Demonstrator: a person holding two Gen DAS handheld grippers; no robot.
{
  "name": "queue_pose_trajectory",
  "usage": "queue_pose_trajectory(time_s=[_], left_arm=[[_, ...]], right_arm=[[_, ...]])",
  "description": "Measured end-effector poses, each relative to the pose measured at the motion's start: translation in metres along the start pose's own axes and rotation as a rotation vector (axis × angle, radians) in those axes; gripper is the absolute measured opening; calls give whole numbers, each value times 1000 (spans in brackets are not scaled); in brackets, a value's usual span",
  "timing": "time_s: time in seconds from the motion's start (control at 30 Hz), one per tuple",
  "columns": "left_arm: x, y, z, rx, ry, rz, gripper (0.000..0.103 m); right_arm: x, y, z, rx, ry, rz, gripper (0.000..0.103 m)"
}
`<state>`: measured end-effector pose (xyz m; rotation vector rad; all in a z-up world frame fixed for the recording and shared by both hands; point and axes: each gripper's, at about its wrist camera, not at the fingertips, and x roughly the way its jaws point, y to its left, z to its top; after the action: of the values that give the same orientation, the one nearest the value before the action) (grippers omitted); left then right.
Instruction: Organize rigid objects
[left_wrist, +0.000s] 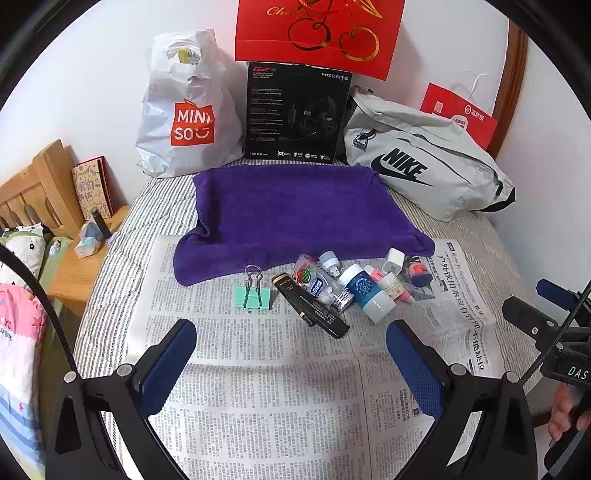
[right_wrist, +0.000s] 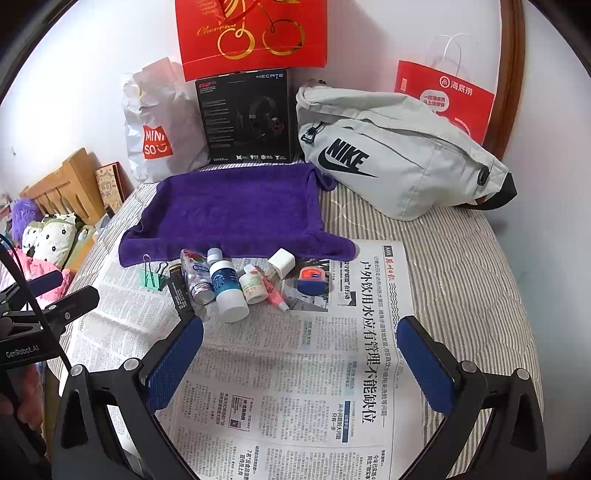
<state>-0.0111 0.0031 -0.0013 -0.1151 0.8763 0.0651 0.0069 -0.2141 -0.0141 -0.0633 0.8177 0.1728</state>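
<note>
Both tools are hanging released over the newspaper (left_wrist: 258, 369) spread on the bed. The left tool (left_wrist: 291, 349) is spreading its blue pads wide at the bottom of its view, holding nothing; the right tool (right_wrist: 300, 343) is doing the same. The rigid objects are lying clustered at mid-frame, just below the purple towel (left_wrist: 295, 214): a green binder clip (left_wrist: 253, 293), a black tube (left_wrist: 314, 310), a blue-and-white bottle (left_wrist: 365, 291), a white charger plug (left_wrist: 393, 260) and a small orange-lidded tin (right_wrist: 311, 278).
</note>
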Motion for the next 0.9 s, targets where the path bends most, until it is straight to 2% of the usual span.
queue_pose_trajectory(time_s=[0.9], left_arm=[[-1, -3, -4, 7, 8, 3, 103]], right_arm=[[-1, 3, -3, -1, 3, 8, 103]])
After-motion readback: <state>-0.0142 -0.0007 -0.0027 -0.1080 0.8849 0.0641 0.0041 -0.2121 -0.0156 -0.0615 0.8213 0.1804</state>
